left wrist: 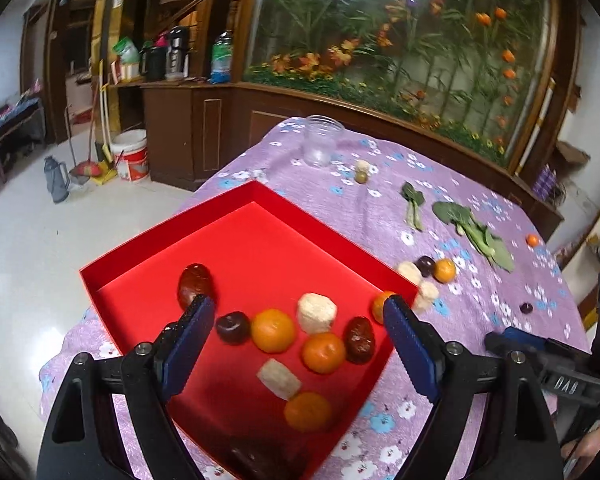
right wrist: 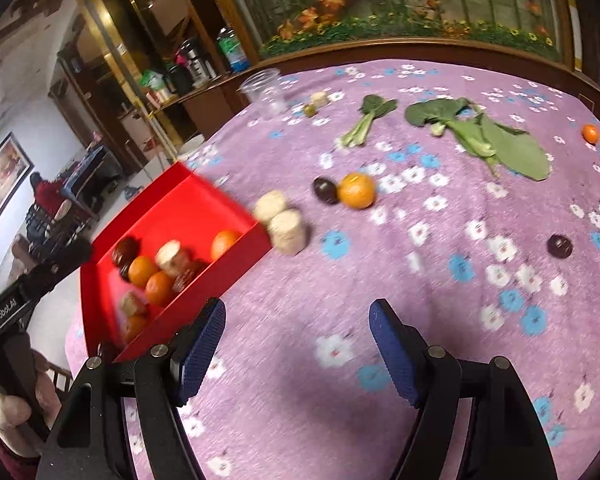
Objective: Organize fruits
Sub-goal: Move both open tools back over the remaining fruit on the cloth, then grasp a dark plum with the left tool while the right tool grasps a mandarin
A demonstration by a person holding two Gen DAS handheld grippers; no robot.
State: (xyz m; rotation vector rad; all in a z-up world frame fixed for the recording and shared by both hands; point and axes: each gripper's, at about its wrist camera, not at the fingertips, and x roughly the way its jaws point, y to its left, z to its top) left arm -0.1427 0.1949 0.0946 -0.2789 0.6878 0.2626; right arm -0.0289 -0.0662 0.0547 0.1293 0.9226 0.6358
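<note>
A red box sits at the table's left edge and holds several oranges, red dates, a dark plum and pale peeled chunks. My left gripper is open and empty above the box. My right gripper is open and empty above bare cloth, right of the box. On the cloth lie two pale chunks, a dark plum beside an orange, another plum and a small far orange.
A purple flowered cloth covers the table. Leafy greens lie at the back. A clear plastic cup, a green olive-like fruit and a pale chunk stand far back. A wooden cabinet with a planted glass case lies behind.
</note>
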